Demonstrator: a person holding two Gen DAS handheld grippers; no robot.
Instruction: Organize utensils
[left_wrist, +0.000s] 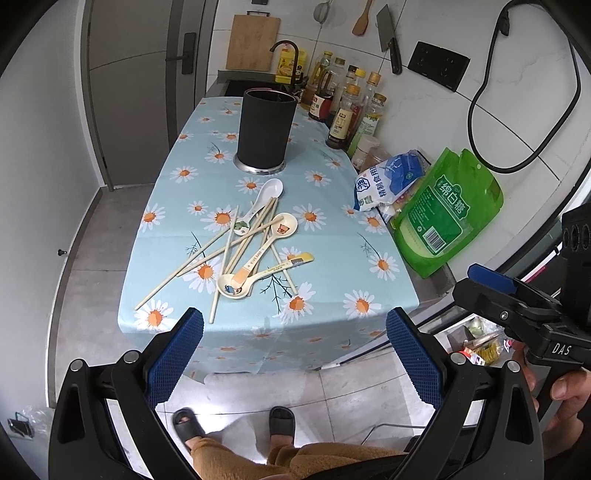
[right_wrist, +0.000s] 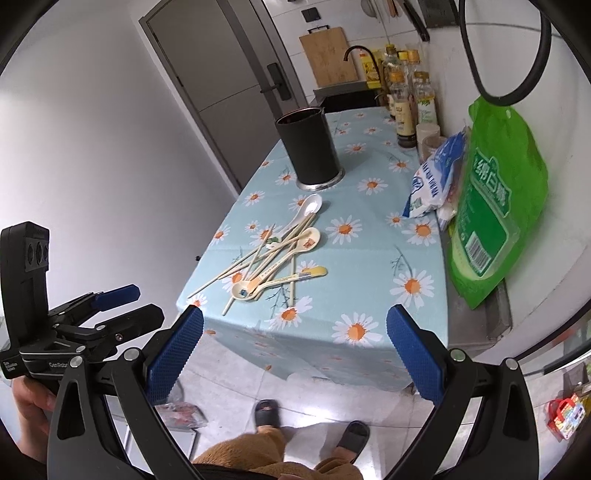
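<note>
Red carton (right_wrist: 567, 415) visible from right wrist only.

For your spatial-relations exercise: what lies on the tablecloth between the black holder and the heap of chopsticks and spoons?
Only bare tablecloth; nothing lies between the holder and the white spoon at the heap's far end. Both wrist views show it.

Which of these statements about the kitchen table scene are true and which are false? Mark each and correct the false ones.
1. The black holder stands upright on the table. True.
2. The chopsticks are already in the holder. False: they lie in a pile with the spoons on the tablecloth.
3. The left gripper has its jaws open and empty. True.
4. The right gripper is shut on a spoon. False: it is open, holding nothing.
5. The green bag leans by the wall. True.
</note>
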